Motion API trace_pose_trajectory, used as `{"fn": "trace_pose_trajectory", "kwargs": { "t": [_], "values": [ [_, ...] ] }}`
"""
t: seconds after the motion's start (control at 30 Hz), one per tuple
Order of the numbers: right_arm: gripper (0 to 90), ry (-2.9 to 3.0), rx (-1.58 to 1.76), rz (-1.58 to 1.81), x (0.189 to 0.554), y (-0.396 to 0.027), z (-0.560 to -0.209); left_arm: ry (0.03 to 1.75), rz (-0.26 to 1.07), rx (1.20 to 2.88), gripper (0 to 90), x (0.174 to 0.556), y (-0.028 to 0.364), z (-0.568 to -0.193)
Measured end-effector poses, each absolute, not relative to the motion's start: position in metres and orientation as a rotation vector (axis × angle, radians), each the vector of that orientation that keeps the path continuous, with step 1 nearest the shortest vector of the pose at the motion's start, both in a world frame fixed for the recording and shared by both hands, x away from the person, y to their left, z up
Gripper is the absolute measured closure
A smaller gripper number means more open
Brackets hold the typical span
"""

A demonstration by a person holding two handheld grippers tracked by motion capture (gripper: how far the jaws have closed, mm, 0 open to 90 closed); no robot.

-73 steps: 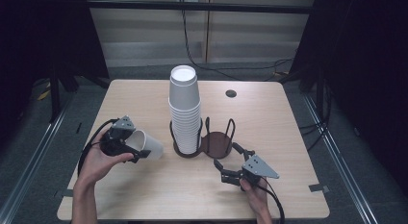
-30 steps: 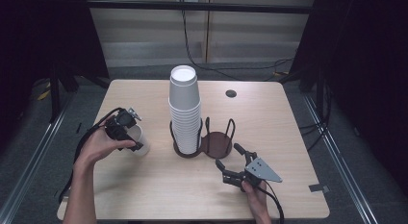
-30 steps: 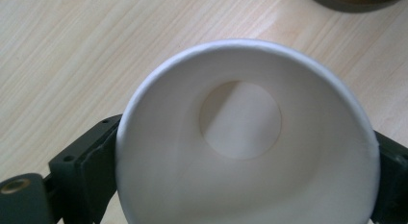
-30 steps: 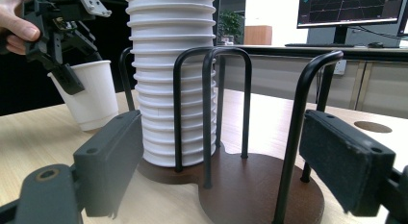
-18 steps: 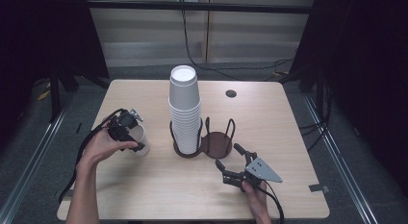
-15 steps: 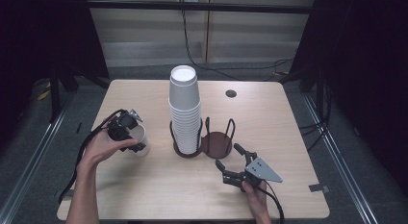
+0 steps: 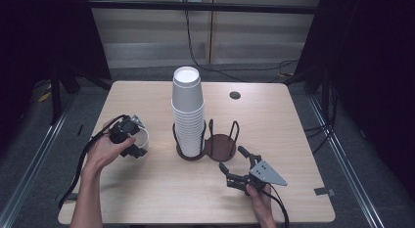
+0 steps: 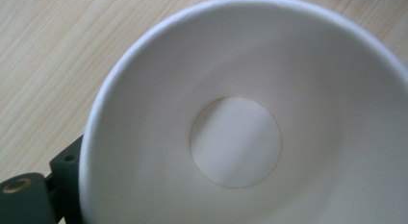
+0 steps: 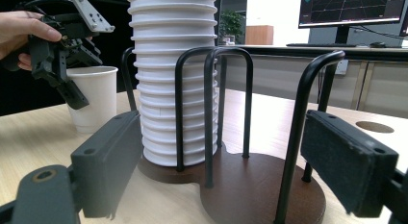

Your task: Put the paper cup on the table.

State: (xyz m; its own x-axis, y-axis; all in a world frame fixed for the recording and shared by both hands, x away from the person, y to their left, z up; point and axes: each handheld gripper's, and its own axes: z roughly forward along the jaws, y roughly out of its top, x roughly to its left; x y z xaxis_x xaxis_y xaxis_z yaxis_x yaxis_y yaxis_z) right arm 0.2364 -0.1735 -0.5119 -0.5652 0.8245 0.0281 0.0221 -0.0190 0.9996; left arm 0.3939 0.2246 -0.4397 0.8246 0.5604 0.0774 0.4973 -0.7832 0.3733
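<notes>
White paper cup point(image 7: 140, 141) between left tongs point(image 7: 128, 140); right tongs point(image 7: 234, 166) wide, empty.

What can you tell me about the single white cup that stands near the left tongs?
The single cup is plain white and looks like paper, with a rolled rim. It stands upright and mouth up on the wooden table, left of the cup stack and apart from it. Inside it is empty, with a round flat bottom. The left tongs are at its rim, one jaw down its outer wall; whether they still press it cannot be told.
</notes>
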Motion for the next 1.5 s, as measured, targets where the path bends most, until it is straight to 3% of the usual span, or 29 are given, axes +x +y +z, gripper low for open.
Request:
{"fn": "trace_pose_trajectory", "kwargs": {
  "t": [0.7,1.2,1.5],
  "values": [
    [13.6,1.636,0.894,1.649,0.236,-0.173,-0.512,0.813,0.335,2.609,12.2,0.376,0.252,-0.446],
    [13.5,1.638,0.892,1.65,0.236,-0.174,-0.512,0.829,0.278,2.582,15.9,0.371,0.268,-0.459],
    [13.5,1.64,0.89,1.653,0.236,-0.174,-0.512,0.897,0.24,2.38,15.9,0.354,0.293,-0.466]
  ]
}}
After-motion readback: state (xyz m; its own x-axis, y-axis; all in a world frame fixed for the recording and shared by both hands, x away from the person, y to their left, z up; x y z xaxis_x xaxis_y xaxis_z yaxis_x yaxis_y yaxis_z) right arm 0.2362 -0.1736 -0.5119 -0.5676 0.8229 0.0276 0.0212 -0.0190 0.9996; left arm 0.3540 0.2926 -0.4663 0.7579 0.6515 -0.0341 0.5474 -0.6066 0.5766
